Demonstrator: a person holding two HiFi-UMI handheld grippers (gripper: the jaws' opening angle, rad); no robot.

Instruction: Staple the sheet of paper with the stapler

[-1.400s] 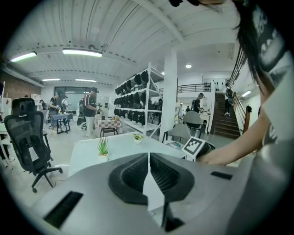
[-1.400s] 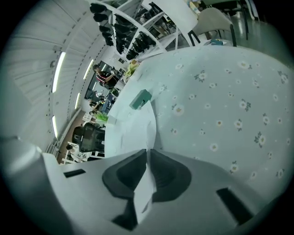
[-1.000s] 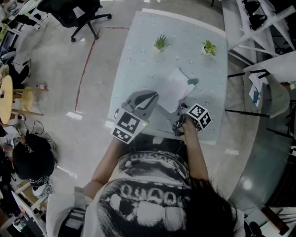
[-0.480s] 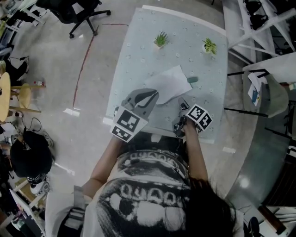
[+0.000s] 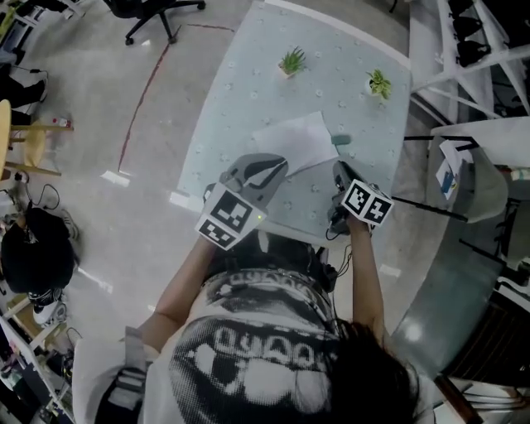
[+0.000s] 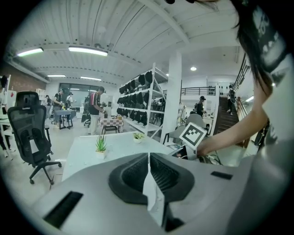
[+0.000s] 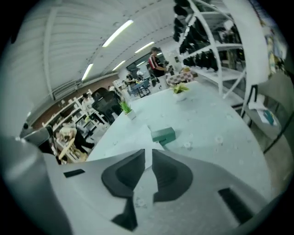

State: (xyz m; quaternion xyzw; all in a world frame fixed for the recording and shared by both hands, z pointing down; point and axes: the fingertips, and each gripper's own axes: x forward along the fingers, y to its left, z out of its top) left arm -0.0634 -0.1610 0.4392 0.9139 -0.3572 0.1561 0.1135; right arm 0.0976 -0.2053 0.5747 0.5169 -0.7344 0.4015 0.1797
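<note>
The white sheet of paper [image 5: 294,141] lies on the pale table [image 5: 240,91], one corner reaching back to my left gripper [image 5: 258,171]. That gripper is shut on the sheet's edge, and the paper [image 6: 151,193] shows pinched between its jaws. A small green stapler [image 5: 342,142] sits on the table just right of the sheet. My right gripper [image 5: 339,177] hovers near the table's front right, apart from the sheet and short of the stapler [image 7: 163,135]. Its jaws are closing, with a narrow gap and nothing between them [image 7: 149,153].
Two small potted plants [image 5: 291,60] [image 5: 378,83] stand at the table's far side. A chair [image 5: 476,170] with papers on it is just off the table's right edge. Metal shelving stands at the far right, and an office chair [image 5: 157,12] stands on the floor at the far left.
The right gripper has drawn away from the sheet's near edge, rising to the right and rolling. The sheet has swung round and settled flatter, still held by the left gripper.
</note>
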